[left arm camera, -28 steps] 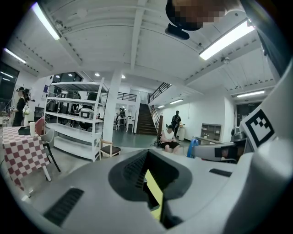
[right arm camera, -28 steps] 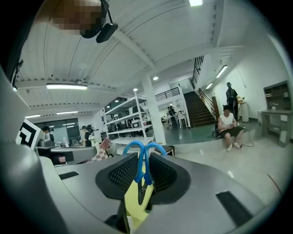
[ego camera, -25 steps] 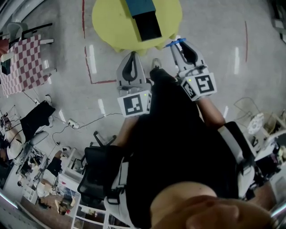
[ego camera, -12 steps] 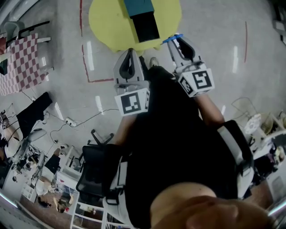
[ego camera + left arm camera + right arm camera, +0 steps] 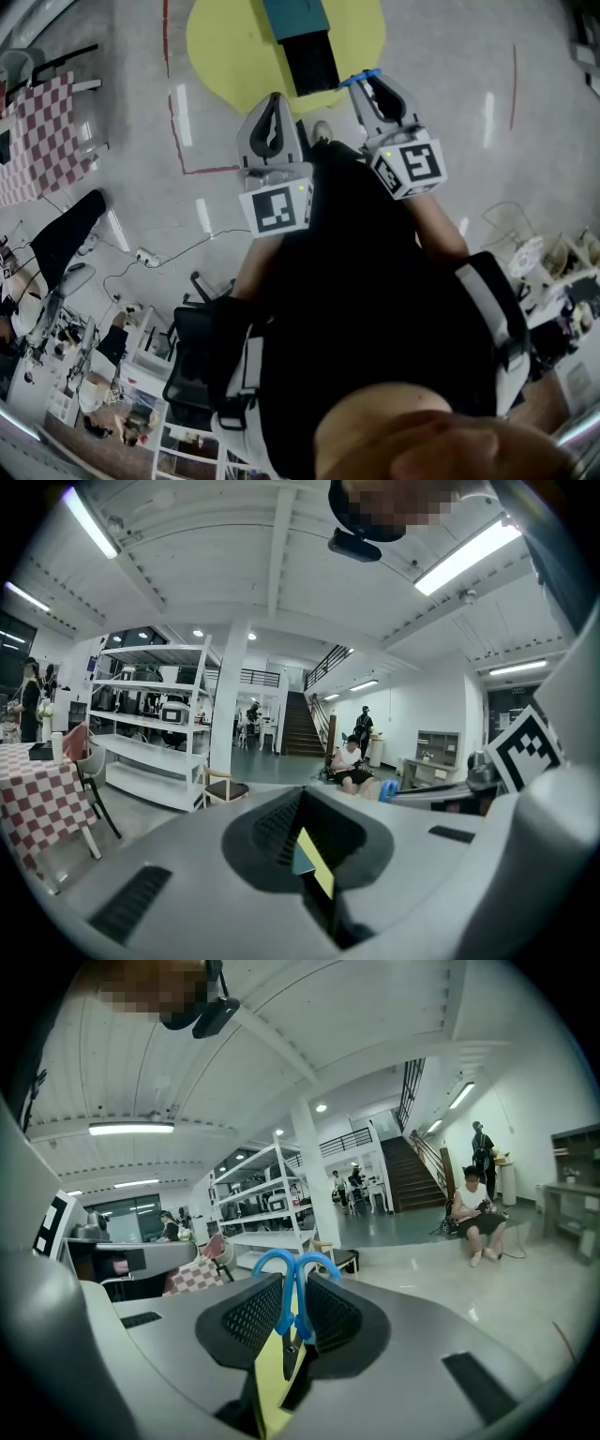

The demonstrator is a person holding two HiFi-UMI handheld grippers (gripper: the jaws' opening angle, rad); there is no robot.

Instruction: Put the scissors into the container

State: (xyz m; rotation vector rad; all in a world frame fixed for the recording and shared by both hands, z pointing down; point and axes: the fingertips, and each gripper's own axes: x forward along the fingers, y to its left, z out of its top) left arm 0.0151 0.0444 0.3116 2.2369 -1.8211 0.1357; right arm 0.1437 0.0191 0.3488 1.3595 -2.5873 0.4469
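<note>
One scissors (image 5: 361,79), one container (image 5: 310,58).

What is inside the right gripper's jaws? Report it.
The right gripper is shut on blue-handled scissors, and the two handle loops stick out past the jaw tips. Below the loops the jaws cover most of the scissors, so the blades cannot be made out.

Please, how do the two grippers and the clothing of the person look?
The left gripper and the right gripper are light grey, each with two curved jaws lined with dark ribbed pads. Behind the jaws each carries a white cube with black square markers. The person wears a black top.
</note>
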